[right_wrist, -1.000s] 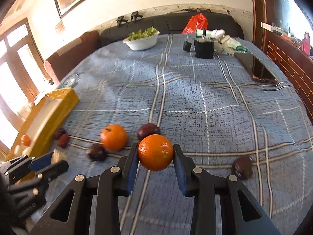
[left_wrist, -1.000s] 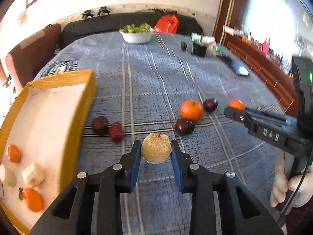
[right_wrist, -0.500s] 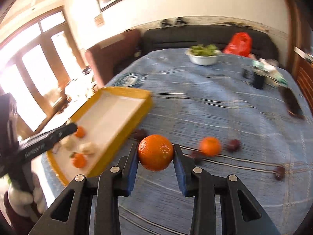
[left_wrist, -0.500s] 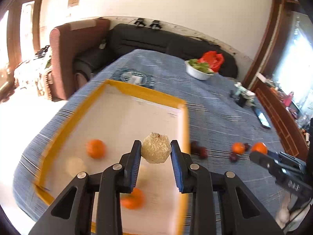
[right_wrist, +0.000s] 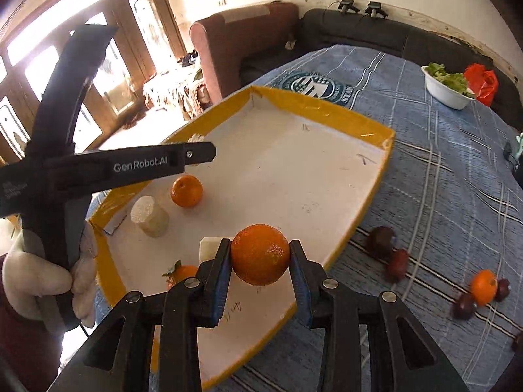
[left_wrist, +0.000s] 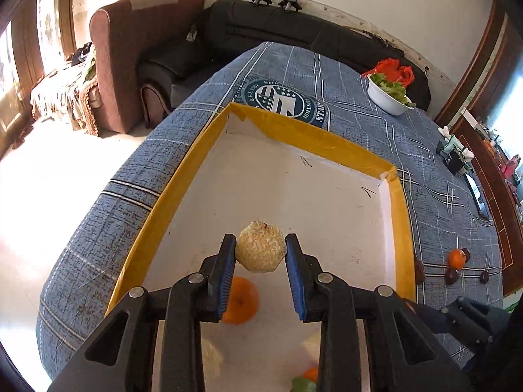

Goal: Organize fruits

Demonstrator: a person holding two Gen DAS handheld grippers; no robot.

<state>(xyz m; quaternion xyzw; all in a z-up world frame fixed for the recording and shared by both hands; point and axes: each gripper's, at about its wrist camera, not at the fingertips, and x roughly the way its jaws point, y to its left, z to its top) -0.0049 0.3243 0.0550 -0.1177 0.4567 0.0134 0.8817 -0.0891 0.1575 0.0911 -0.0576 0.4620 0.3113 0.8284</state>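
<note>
Left gripper (left_wrist: 260, 256) clamped on a rough beige fruit (left_wrist: 260, 251), held over the white floor of the yellow-rimmed tray (left_wrist: 313, 137). Right gripper (right_wrist: 260, 261) clamped on an orange (right_wrist: 260, 254), above the tray's near edge. In the tray: a second orange (right_wrist: 186, 191), a pale cylinder piece (right_wrist: 150, 217), a white chunk (right_wrist: 208, 249), a leafy orange fruit (right_wrist: 179, 272). On the blue cloth (right_wrist: 441, 163) right of the tray: dark plums (right_wrist: 380, 237), a third orange (right_wrist: 483, 286). Salad bowl (right_wrist: 447, 89) at far end
</note>
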